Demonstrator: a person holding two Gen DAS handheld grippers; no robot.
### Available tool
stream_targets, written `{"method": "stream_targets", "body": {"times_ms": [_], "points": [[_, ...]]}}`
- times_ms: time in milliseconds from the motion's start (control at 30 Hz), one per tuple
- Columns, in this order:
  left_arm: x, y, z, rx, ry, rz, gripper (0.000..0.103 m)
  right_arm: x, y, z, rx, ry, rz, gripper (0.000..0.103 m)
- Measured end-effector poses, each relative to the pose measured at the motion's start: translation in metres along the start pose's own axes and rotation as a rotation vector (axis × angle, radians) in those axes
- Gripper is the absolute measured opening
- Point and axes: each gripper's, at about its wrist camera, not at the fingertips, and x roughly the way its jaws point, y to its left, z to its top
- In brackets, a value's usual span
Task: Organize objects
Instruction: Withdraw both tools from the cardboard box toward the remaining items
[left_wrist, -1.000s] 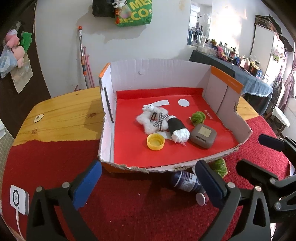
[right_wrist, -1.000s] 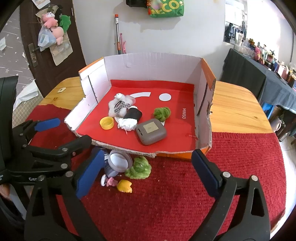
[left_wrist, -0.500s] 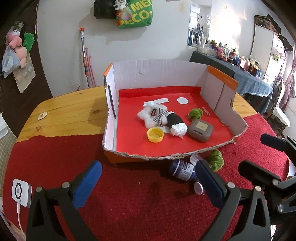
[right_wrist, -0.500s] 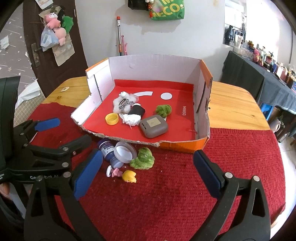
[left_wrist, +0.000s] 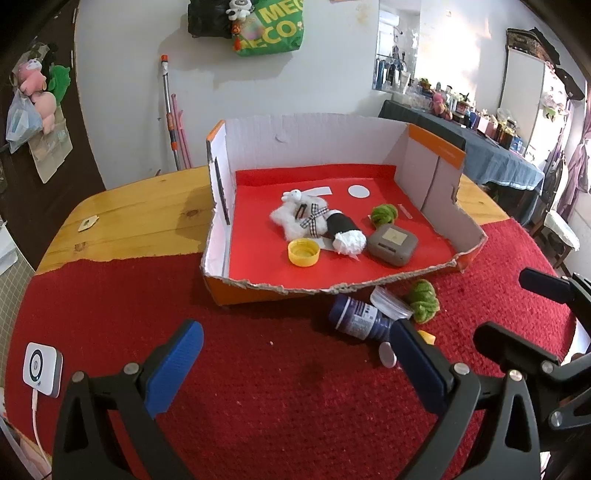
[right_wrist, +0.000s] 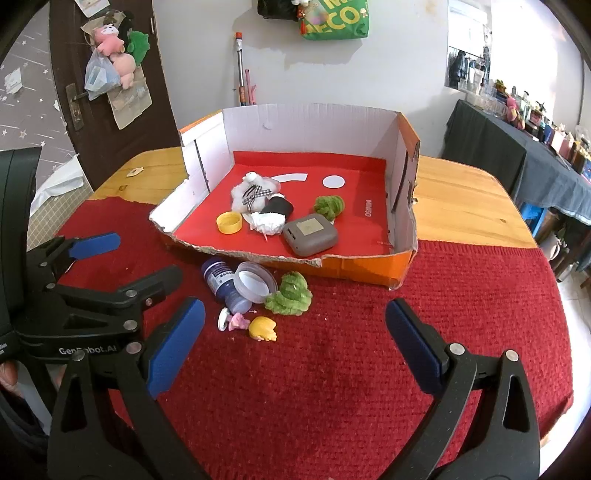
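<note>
A shallow cardboard box (right_wrist: 402, 221) with a red floor sits on a wooden desk (right_wrist: 461, 206) half covered by a red woven cloth (right_wrist: 332, 369). Judging by what lies inside, the sorting is partly done: a white plush toy (right_wrist: 255, 194), a yellow cap (right_wrist: 229, 223), a green yarn ball (right_wrist: 328, 206) and a grey case (right_wrist: 311, 234) rest on the box floor. Still outside, against the box's torn front edge at about 7 o'clock from it, lie a blue bottle (right_wrist: 221, 282) on its side, a clear lid (right_wrist: 255, 282), a second green yarn clump (right_wrist: 290, 299), and small pink (right_wrist: 238, 322) and yellow (right_wrist: 263, 328) pieces. The left claw (left_wrist: 295, 365) and right claw (right_wrist: 291, 343) both hover spread wide above the cloth, holding nothing. At 12 o'clock a white wall carries a green bag (right_wrist: 334, 18); a dark door (right_wrist: 92, 66) stands at 10 o'clock.
</note>
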Motion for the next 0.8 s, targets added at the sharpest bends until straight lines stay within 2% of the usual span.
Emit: {"method": "stream_targets", "body": {"times_ms": [267, 800], "points": [[0.003, -0.002, -0.006, 0.001, 0.012, -0.001, 0.103, 0.0, -0.002, -0.008, 0.003, 0.008, 0.0, 0.1], [0.028, -0.014, -0.013, 0.024, 0.063, -0.018, 0.103, 0.025, -0.022, -0.02, 0.032, 0.071, -0.01, 0.1]]}}
